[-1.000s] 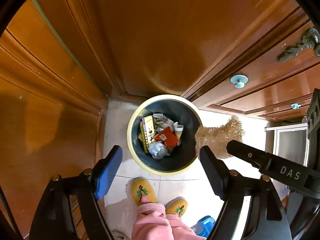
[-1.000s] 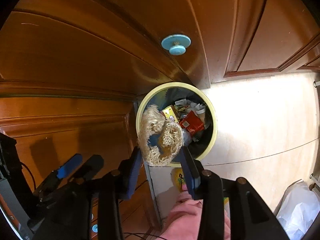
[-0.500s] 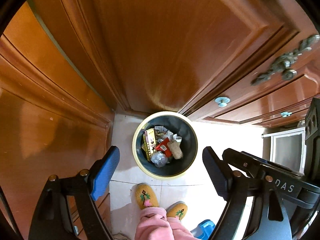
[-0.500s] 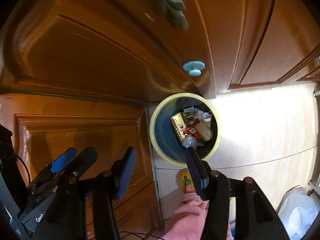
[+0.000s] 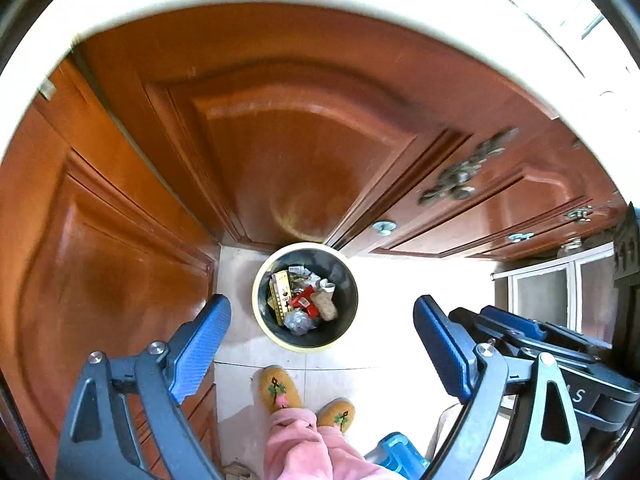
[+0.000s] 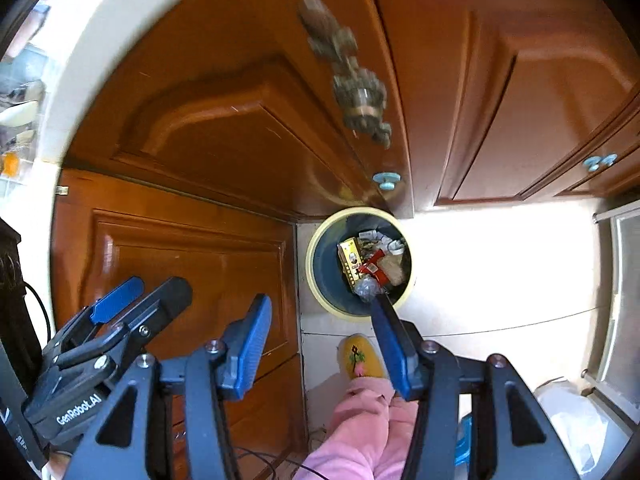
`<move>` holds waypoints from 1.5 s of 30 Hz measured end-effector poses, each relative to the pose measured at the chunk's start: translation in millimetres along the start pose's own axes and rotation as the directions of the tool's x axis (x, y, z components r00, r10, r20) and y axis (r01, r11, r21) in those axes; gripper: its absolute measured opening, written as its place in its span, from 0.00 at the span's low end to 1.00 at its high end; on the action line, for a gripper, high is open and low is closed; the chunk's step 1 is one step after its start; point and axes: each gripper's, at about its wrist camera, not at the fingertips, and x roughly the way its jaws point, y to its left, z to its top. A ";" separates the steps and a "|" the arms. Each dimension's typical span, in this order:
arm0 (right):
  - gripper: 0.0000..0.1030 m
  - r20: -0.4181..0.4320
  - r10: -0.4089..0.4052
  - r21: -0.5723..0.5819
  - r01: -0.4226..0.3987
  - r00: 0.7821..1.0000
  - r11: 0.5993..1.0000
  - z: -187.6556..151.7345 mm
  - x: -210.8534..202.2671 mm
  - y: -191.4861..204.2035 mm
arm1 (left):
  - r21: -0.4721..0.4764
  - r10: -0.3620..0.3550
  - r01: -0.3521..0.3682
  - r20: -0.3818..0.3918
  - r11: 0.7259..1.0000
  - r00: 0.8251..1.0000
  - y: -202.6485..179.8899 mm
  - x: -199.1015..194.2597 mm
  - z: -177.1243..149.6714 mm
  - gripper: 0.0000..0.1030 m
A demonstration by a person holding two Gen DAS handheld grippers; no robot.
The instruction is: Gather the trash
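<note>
We hold left gripper [image 5: 322, 342] & right gripper [image 6: 322, 334] spread, empty, high above bin [image 5: 264, 276]. Trash [image 5: 306, 300] sits inside. Risk: bumping cabinet door [image 5: 280, 152] w/ either gripper.

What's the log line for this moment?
left gripper: open, empty | right gripper: open, empty | loofah scrubber: in trash bin

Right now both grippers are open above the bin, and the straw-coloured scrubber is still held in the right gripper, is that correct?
Not quite: the right gripper is open and empty. The left wrist view shows the straw-coloured scrubber lying inside the bin. The left gripper is open too.
</note>
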 end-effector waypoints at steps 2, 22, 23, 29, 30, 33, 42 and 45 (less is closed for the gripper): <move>0.51 0.016 -0.012 -0.018 0.012 1.000 1.000 -0.4 -19.3 6.8 | 0.004 0.005 -0.005 0.016 1.000 1.000 -5.3 -20.1 2.8 0.89; 0.51 0.330 -0.016 -0.154 0.071 0.944 0.986 5.6 -230.1 95.1 | 0.000 0.161 -0.168 0.287 0.986 0.944 -41.5 -247.6 53.7 0.89; 0.51 0.345 -0.012 -0.159 0.071 0.938 0.985 4.6 -237.5 98.2 | -0.001 0.160 -0.167 0.296 0.986 0.942 -42.1 -254.0 55.2 0.89; 0.52 0.415 -0.012 -0.170 0.090 0.910 0.981 9.3 -268.4 113.3 | -0.013 0.154 -0.159 0.342 0.987 0.927 -42.3 -287.8 61.9 0.89; 0.52 0.421 -0.009 -0.168 0.088 0.907 0.982 10.4 -273.0 115.5 | -0.011 0.152 -0.158 0.354 0.987 0.923 -42.3 -294.7 63.3 0.89; 0.52 0.437 0.001 -0.168 0.080 0.899 0.983 12.3 -284.7 118.9 | -0.007 0.151 -0.161 0.389 0.987 0.909 -43.9 -311.3 66.8 0.89; 0.52 0.502 0.002 -0.179 0.102 0.865 0.979 12.3 -313.6 127.9 | 0.024 0.129 -0.155 0.446 0.988 0.886 -59.2 -335.8 70.7 0.89; 0.52 0.520 0.010 -0.189 0.103 0.854 0.976 11.9 -320.6 131.4 | 0.032 0.120 -0.151 0.459 0.988 0.880 -62.4 -341.7 71.9 0.89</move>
